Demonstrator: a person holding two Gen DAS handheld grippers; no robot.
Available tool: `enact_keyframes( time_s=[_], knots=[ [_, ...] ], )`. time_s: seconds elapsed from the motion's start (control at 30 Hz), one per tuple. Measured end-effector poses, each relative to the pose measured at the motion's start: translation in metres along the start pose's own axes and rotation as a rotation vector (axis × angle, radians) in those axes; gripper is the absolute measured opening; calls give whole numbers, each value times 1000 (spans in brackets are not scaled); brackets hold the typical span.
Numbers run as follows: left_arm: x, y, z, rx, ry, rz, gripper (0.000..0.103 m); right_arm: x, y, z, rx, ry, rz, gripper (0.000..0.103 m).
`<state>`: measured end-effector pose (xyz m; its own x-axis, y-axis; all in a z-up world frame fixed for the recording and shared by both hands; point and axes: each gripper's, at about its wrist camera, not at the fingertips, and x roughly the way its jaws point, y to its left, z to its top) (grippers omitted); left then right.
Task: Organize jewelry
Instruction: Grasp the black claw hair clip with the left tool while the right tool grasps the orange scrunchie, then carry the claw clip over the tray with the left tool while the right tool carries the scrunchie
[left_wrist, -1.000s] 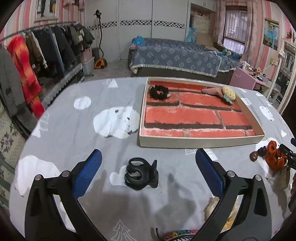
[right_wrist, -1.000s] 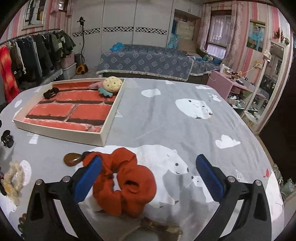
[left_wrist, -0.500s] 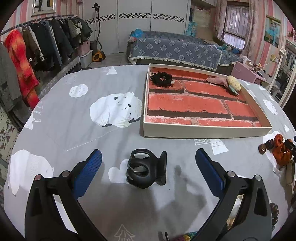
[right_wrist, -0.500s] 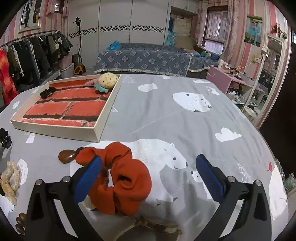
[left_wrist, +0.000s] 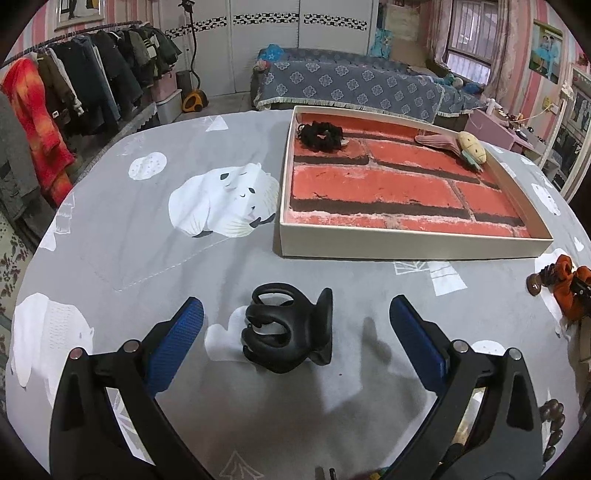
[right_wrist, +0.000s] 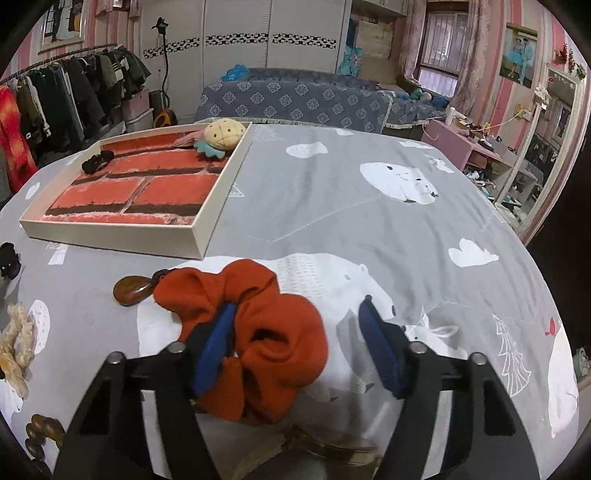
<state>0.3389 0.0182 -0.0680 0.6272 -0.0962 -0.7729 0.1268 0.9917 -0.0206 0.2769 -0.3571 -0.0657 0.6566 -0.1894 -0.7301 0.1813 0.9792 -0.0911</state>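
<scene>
A black claw hair clip (left_wrist: 286, 328) lies on the grey bear-print cloth between the fingers of my open left gripper (left_wrist: 295, 332), which straddles it without touching. My right gripper (right_wrist: 299, 336) is partly closed around an orange scrunchie (right_wrist: 266, 332); the left finger presses into the fabric, the right finger stands apart from it. The shallow tray (left_wrist: 406, 249) with a brick-print floor holds a black scrunchie (left_wrist: 320, 134) and a yellow plush hair tie (left_wrist: 469, 149). The tray also shows in the right wrist view (right_wrist: 110, 240).
A brown pendant (right_wrist: 131, 290) lies beside the orange scrunchie. A cream scrunchie (right_wrist: 16, 347) and brown beads (right_wrist: 40, 435) lie at the left of the right view. A gold clip (right_wrist: 328, 446) lies under the right gripper. A bed and clothes rack stand beyond the table.
My left gripper has moved closer over the black claw clip. My right gripper has narrowed and moved onto the orange scrunchie, its left finger now pressing into the fabric.
</scene>
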Motion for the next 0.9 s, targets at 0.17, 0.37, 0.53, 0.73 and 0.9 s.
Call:
enact_keyframes(
  time_s=[0.17, 0.37, 0.53, 0.73, 0.9],
  knots=[
    [7, 2, -1, -5, 24, 4, 90, 4, 2, -2, -2, 17, 15, 51],
    [13, 3, -2, -6, 47, 0, 74, 5, 3, -2, -4, 19, 23, 45],
    [15, 5, -2, -16, 55, -4, 62, 5, 4, -2, -2, 16, 33, 39],
    [17, 9, -3, -31, 58, -10, 48, 6, 4, -2, 2, 17, 48, 34],
    [16, 9, -4, -32, 53, -13, 47, 5, 4, -2, 4, 12, 54, 32]
  ],
)
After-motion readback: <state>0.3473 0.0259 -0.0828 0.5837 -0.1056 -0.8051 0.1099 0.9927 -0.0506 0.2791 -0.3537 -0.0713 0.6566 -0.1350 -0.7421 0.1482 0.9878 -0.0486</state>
